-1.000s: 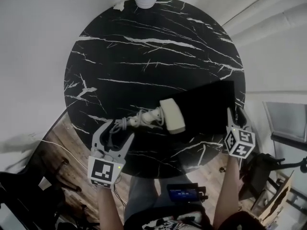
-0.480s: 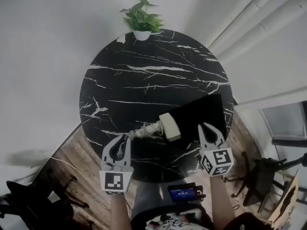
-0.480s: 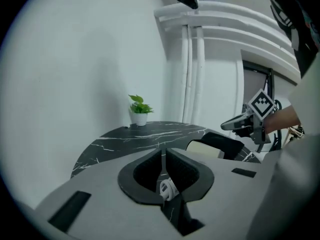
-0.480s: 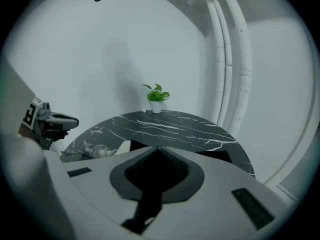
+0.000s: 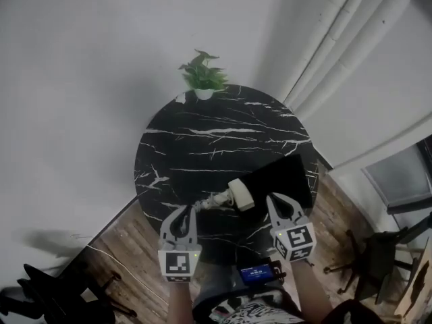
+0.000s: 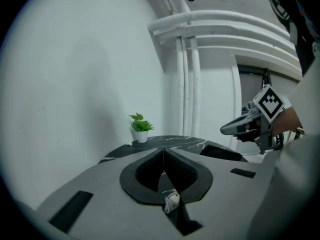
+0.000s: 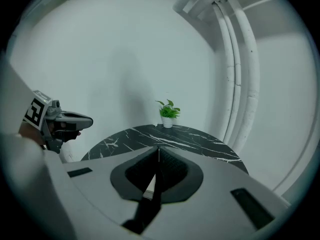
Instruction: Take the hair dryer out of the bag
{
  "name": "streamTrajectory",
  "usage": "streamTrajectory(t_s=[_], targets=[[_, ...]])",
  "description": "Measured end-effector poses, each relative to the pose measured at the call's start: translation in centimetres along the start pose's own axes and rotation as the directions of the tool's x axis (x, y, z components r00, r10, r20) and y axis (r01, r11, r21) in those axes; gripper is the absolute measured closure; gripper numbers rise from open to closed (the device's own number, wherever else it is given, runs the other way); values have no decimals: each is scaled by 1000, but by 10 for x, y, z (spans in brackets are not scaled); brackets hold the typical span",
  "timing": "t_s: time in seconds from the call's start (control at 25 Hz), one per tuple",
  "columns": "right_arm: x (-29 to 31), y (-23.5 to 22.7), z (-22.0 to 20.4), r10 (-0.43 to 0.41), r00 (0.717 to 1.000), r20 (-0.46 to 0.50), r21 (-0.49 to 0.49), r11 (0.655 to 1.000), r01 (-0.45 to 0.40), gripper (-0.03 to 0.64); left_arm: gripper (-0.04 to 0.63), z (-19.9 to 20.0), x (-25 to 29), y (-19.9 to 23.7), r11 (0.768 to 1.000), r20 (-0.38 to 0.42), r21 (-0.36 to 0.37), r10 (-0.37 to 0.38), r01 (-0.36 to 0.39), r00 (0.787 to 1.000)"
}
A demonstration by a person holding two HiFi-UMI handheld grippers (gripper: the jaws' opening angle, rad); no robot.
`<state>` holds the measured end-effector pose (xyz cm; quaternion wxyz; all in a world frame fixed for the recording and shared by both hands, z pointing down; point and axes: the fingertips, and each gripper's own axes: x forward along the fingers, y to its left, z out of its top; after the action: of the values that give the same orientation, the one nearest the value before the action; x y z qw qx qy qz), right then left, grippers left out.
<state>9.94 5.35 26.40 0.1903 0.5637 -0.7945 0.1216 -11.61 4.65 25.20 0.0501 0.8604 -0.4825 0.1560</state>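
Hair dryer (image 5: 241,194) outside black bag (image 5: 287,177) at its edge, left gripper (image 5: 183,210), right gripper (image 5: 275,199), fingers (image 6: 145,174) just closed, empty

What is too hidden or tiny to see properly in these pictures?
Inside of the bag: head view, too dark and small.
Hair dryer: left gripper view, the shut left gripper covers nearly all of it.
Screen near the person's lap: head view, its writing is too small.

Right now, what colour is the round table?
The table is black with thin white veins, like marble; the head view shows it best.
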Motion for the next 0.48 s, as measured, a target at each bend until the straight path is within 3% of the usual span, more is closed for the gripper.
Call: streamTrajectory(t_s=[0.2,0.48], targets=[[-22,19,24,16,998,53,-31,999,-14,595,580,29,-18,-5,1000,53,-6,-1,1,999],[-49,46,40,88,990,107,-57,995,-82,598,580,53,-39,-27,998,85,62,17,-22,996]])
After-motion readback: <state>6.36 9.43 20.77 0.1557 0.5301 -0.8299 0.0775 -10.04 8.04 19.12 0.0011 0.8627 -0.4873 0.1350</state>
